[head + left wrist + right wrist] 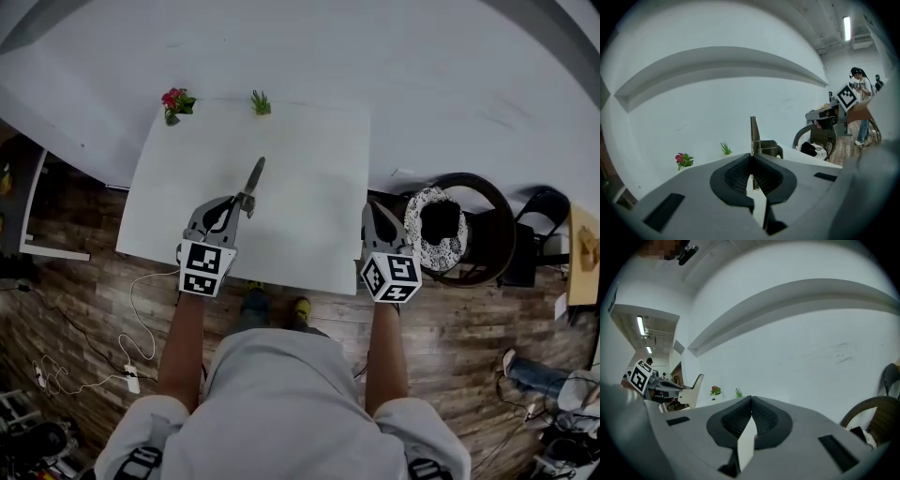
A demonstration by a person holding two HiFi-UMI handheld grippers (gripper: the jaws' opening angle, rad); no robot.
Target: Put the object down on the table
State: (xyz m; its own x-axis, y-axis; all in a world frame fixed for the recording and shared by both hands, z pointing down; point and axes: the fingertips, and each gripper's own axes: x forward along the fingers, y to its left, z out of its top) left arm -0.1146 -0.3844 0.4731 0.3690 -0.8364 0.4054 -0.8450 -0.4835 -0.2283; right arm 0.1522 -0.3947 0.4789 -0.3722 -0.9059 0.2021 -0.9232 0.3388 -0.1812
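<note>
Left gripper (246,201) jaws clamped on the grey metal tool (255,176), over the table (309,159), centre-left of frame. Right gripper (377,214) jaws closed, empty. We should lower the tool flat until it touches, then open the jaws; releasing early risks a bounce.

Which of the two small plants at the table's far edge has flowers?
The left plant, at the corner, has pink-red blooms. The other plant is only green spikes.
</note>
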